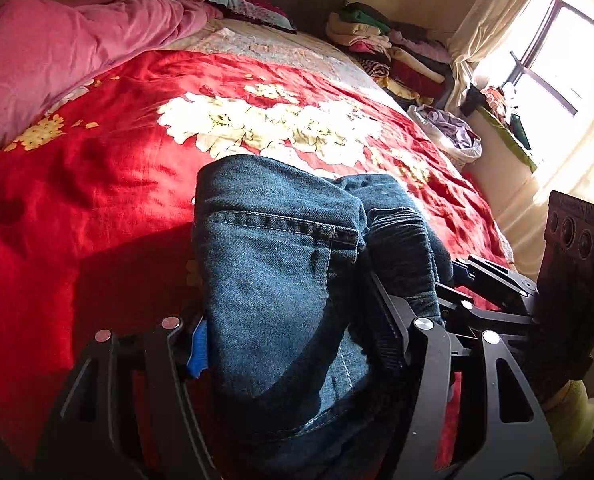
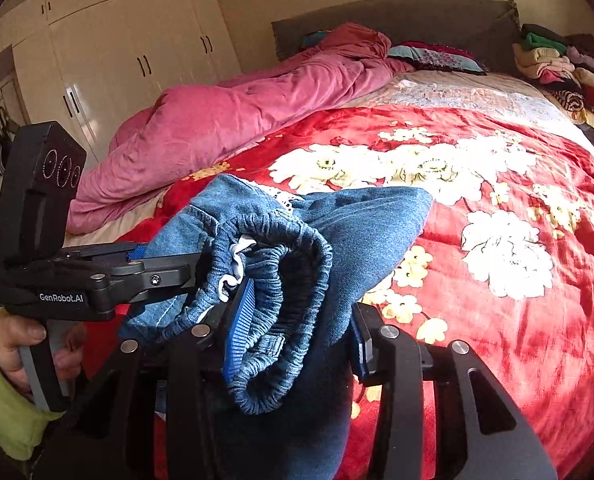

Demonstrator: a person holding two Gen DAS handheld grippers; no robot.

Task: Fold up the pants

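The blue denim pants [image 1: 273, 264] are bunched and held up above the red flowered blanket [image 1: 97, 184]. My left gripper [image 1: 293, 340] is shut on a thick fold of the denim, blue pad [image 1: 199, 344] showing at its left finger. In the right wrist view my right gripper [image 2: 297, 336] is shut on the pants' elastic waistband [image 2: 273, 280], with the blue pad [image 2: 239, 328] pressed against it. The left gripper [image 2: 169, 264] shows there at the left, clamped on the same bundle close beside it.
A pink quilt [image 2: 233, 120] lies along the bed's left side. Stacked folded clothes [image 1: 393, 52] sit at the far right corner by the headboard. A bag of clothes [image 1: 453, 136] and a sunlit window [image 1: 561, 52] are at the right. Wardrobes [image 2: 113, 48] stand beyond the bed.
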